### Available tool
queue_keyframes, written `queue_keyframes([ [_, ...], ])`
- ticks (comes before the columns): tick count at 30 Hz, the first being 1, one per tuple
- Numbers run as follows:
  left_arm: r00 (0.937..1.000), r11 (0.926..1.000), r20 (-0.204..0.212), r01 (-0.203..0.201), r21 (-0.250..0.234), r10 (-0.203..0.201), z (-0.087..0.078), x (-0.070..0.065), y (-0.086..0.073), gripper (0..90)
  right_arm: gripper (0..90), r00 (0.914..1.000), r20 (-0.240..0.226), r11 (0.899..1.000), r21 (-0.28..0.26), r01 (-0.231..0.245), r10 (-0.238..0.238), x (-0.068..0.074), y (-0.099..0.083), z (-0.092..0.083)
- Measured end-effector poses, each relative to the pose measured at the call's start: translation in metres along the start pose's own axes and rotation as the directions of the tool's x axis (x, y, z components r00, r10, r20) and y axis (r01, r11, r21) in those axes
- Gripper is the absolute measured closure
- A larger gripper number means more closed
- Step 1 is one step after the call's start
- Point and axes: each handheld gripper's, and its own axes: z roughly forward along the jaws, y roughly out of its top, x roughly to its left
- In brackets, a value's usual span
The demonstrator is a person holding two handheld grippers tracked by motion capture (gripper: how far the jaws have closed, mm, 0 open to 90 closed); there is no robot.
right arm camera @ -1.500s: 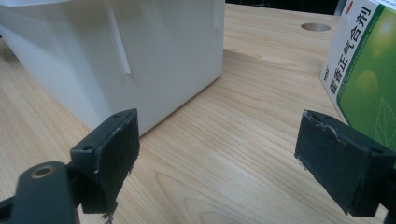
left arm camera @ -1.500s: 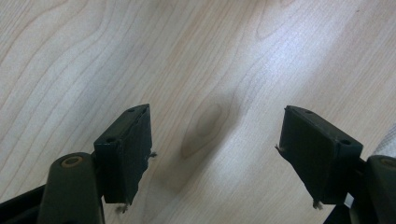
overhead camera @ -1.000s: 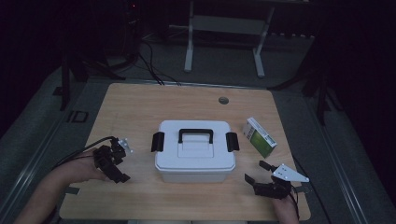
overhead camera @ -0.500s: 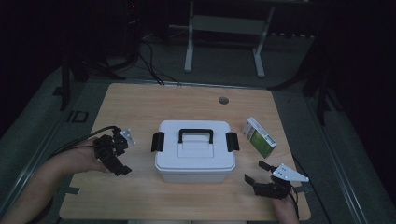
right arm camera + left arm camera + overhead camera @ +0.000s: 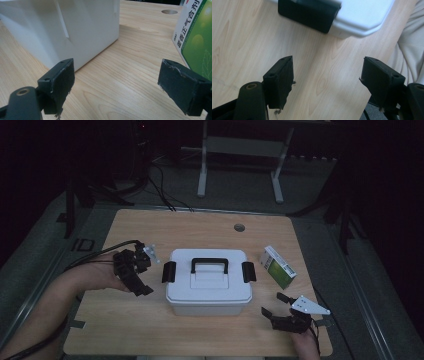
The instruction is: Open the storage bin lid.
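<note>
A white plastic storage box [image 5: 209,282] with a black handle [image 5: 209,264] and black side latches [image 5: 169,271] sits in the middle of the wooden table [image 5: 200,230]. My left gripper [image 5: 142,290] hovers above the table just left of the box, open and empty; in the left gripper view [image 5: 327,75] its jaws point down at bare wood with the box's latch [image 5: 308,13] ahead. My right gripper [image 5: 275,306] rests low near the front right corner, open and empty. In the right gripper view [image 5: 115,80] the box wall [image 5: 75,27] is at left and a green-and-white carton [image 5: 195,37] at right.
The green-and-white carton [image 5: 278,266] lies right of the box. A round cable hole [image 5: 239,227] sits near the table's far edge. A metal stand [image 5: 240,155] and cables [image 5: 160,190] are on the floor beyond the table.
My left gripper has risen and moved right, toward the box's left latch, with its jaws still open. The right gripper has stayed in place.
</note>
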Motion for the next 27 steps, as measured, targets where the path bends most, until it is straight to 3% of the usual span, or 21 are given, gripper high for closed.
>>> queue_keyframes([
  [4, 0.9997, 0.9997, 0.001, -0.025, 0.007, 0.025, -0.002, -0.001, 0.013, 26.2, 13.4, 1.0000, -0.001, 1.000, -0.001, 0.000, 0.000, 0.000, 0.000, 0.000],
  [6, 0.9988, 0.9990, -0.022, -0.043, 0.014, 0.044, -0.001, -0.002, 0.019, 26.2, 13.5, 1.0000, -0.003, 1.000, 0.000, 0.002, -0.002, 0.001, 0.000, 0.000],
  [17, 0.9947, 0.9946, -0.004, -0.103, 0.018, 0.103, 0.004, -0.003, 0.053, 26.2, 13.5, 1.0000, -0.005, 1.000, -0.001, 0.003, -0.003, 0.001, 0.000, 0.000],
  [24, 0.9906, 0.9908, -0.033, -0.132, 0.030, 0.133, 0.007, -0.002, 0.074, 26.2, 13.5, 1.0000, -0.009, 1.000, -0.002, 0.005, -0.005, 0.001, -0.001, 0.000],
  [27, 0.9894, 0.9891, -0.021, -0.143, 0.035, 0.144, 0.010, -0.003, 0.083, 26.2, 13.5, 0.9999, -0.008, 1.000, -0.006, 0.008, -0.008, 0.001, -0.001, 0.000],
])
